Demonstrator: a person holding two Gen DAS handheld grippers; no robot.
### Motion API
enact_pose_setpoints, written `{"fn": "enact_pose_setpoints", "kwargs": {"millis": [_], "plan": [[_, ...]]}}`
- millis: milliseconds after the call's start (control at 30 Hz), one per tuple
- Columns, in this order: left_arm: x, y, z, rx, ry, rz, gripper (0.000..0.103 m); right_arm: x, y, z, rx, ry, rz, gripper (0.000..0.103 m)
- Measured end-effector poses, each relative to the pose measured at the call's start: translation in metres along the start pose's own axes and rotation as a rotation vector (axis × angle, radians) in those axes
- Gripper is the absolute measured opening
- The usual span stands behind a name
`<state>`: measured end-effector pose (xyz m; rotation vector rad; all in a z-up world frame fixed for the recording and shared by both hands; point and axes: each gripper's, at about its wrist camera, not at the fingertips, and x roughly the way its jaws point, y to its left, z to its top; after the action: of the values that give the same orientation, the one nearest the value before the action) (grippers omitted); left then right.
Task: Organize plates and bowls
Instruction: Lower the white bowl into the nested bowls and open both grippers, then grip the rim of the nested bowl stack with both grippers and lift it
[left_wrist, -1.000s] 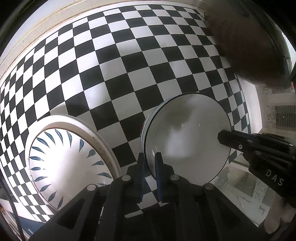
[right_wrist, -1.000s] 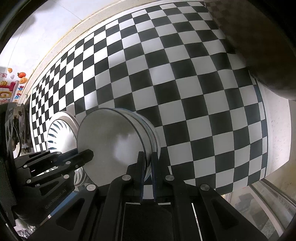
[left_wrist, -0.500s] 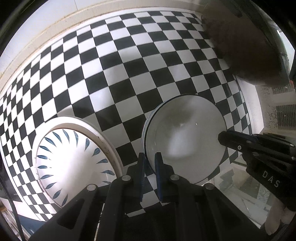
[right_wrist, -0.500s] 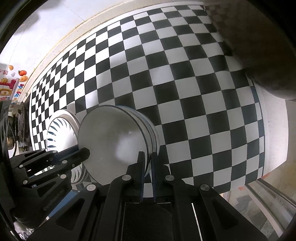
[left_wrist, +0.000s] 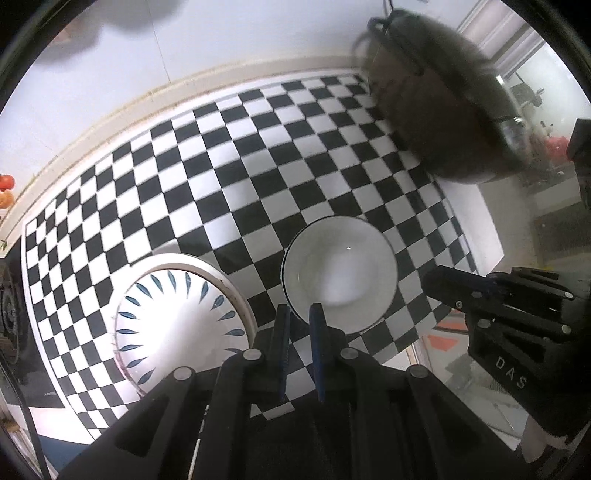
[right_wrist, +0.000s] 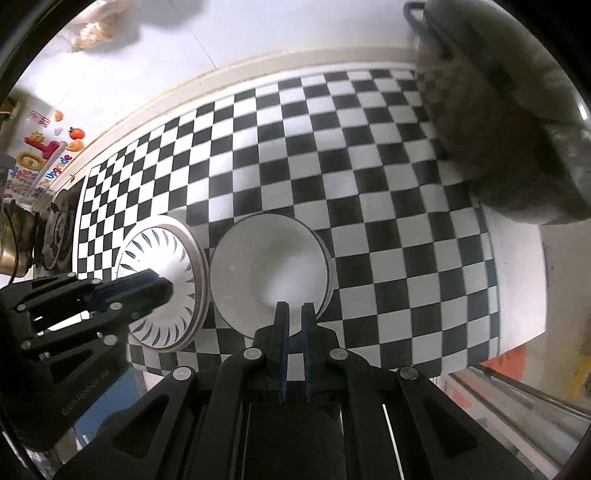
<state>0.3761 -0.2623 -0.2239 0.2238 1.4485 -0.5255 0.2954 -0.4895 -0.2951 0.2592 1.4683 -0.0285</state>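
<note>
A plain white bowl (left_wrist: 340, 273) sits on the checkered cloth; it also shows in the right wrist view (right_wrist: 269, 273). A white plate with blue leaf marks (left_wrist: 177, 321) lies to its left, seen too in the right wrist view (right_wrist: 162, 291). My left gripper (left_wrist: 298, 314) has drawn back from the bowl's near-left rim, its narrow jaws holding nothing. My right gripper (right_wrist: 293, 310) stands at the bowl's near rim with narrow jaws; whether they pinch the rim is unclear. Each gripper shows in the other's view, the right one (left_wrist: 428, 282) and the left one (right_wrist: 168, 288).
A large dark pot (left_wrist: 443, 110) hangs blurred at the upper right, also in the right wrist view (right_wrist: 509, 122). The black-and-white checkered cloth (left_wrist: 258, 177) covers the counter up to a pale wall. A stove burner (right_wrist: 55, 232) lies far left. The counter edge drops off at the right.
Both grippers have pulled back and up from the bowl, which now sits level on the cloth and looks smaller. The left gripper has let go of the rim.
</note>
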Motion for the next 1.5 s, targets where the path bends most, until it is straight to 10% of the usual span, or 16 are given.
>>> {"fn": "enact_pose_setpoints", "kwargs": {"millis": [367,500,900,1133,1500], "plan": [[-0.056,-0.004,-0.023,0.006,-0.088,0.007,0.010,-0.065,0.009,-0.025,0.005,-0.105,-0.013,0.011],[-0.065,-0.005,-0.027,-0.005,-0.103,0.008,0.016,-0.079,0.012,-0.031,0.010,-0.131,-0.019,0.055],[-0.027,0.015,-0.011,-0.087,-0.032,-0.076,0.023,-0.069,-0.016,-0.027,0.103,-0.148,-0.005,0.089],[0.036,0.044,0.024,-0.238,0.112,-0.264,0.024,-0.011,-0.052,-0.009,0.195,-0.064,0.076,0.089],[0.100,0.053,0.048,-0.287,0.238,-0.308,0.032,0.070,-0.071,0.007,0.245,0.081,0.156,0.089]]}}
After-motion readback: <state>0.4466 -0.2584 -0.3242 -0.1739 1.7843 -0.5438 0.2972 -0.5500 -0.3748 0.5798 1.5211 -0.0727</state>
